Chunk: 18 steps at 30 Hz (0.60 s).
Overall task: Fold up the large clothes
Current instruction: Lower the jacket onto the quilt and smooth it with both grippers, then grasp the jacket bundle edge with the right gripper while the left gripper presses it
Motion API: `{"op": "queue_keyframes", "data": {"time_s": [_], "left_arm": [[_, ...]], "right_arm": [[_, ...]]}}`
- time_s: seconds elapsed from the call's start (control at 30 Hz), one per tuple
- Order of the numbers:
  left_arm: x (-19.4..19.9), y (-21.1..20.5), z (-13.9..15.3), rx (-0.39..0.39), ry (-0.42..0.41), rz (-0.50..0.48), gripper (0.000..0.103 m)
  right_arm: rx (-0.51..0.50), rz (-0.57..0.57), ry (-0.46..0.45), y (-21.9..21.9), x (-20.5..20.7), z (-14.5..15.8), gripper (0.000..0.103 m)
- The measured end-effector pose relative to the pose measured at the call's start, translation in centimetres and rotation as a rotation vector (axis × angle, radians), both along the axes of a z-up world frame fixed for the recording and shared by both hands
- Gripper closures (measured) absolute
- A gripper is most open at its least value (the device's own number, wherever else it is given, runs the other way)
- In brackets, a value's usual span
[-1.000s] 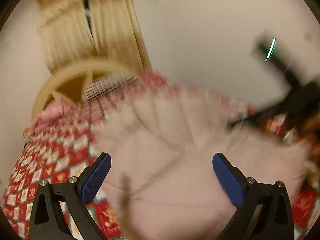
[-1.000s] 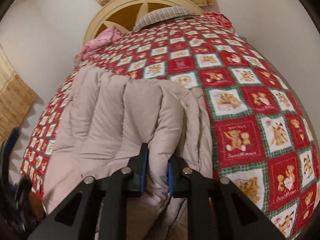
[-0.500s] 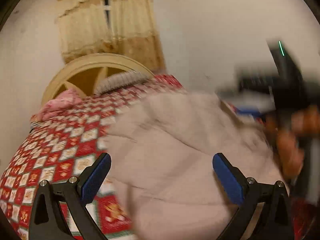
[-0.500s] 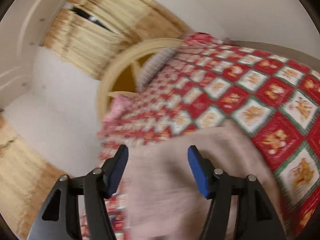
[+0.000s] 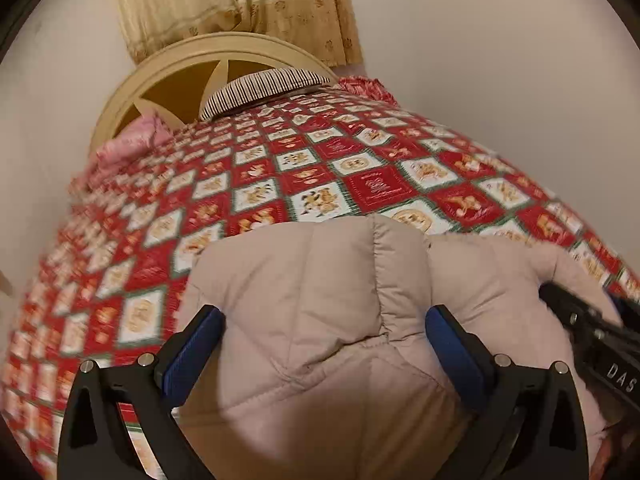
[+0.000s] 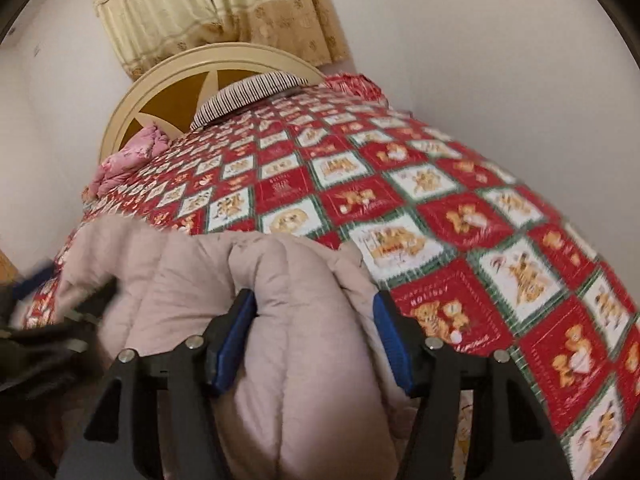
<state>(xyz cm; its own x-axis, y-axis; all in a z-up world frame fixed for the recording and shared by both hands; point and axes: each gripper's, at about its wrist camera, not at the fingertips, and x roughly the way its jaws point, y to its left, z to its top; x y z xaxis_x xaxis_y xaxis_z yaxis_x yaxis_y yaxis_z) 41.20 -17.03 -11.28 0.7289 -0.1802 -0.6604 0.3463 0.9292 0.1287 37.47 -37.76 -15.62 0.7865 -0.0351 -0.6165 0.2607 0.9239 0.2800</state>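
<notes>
1. Puffy beige quilted jacket (image 5: 320, 320) lying bunched at the near end of the bed, on top of the red-and-white patchwork quilt (image 5: 320, 168); folded into a thick mound with stitched channels running away from the cameras.
2. Left gripper (image 5: 324, 344) spread wide, blue pads (image 5: 192, 352) flanking the jacket's near bulge, gripping nothing; whether the pads brush the fabric cannot be told.
3. Right gripper (image 6: 314, 340) also parted wide, pads (image 6: 234, 340) set either side of a rounded roll of the jacket (image 6: 280, 320), not pinched on it.
4. Right gripper visible at the right edge of the left view (image 5: 592, 340) as a black body, just beside the jacket's right lobe.
5. Jacket's far edge ending roughly mid-bed; beyond it, an open stretch of quilt (image 6: 440, 200) running up to the pillows.
6. More bare quilt to the right of the jacket in the right view, reaching to the bed's side edge near the plain wall (image 6: 480, 40).
7. Left of the jacket, a narrower strip of quilt before the bed's left edge.
8. At the head: striped pillow (image 5: 260, 88) leaning on the cream arched headboard (image 5: 200, 60), pink bedding (image 5: 128, 144) bunched at the left corner, red patterned cloth (image 5: 368, 86) at the right corner.
9. Yellow curtains (image 5: 240, 0) hanging behind the headboard.
</notes>
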Motion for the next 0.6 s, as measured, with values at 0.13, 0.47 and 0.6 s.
{"op": "queue_keyframes", "data": {"time_s": [0.13,0.47,0.6], "left_arm": [[-0.3,-1.1,-1.4,0.016,-0.036,0.008,0.001],[0.5,-1.4,-3.0,0.01,-0.019,0.012,0.001],[1.1,-1.4,-3.6,0.003,-0.006,0.014,0.001]], "right_arm": [[0.032,-0.025,0.015,-0.8,-0.3,-0.9,0.034],[-0.008,-0.061,0.074,-0.2,0.1,-2.0,0.031],[-0.008,-0.06,0.099,-0.2,0.5,-2.4,0.029]]}}
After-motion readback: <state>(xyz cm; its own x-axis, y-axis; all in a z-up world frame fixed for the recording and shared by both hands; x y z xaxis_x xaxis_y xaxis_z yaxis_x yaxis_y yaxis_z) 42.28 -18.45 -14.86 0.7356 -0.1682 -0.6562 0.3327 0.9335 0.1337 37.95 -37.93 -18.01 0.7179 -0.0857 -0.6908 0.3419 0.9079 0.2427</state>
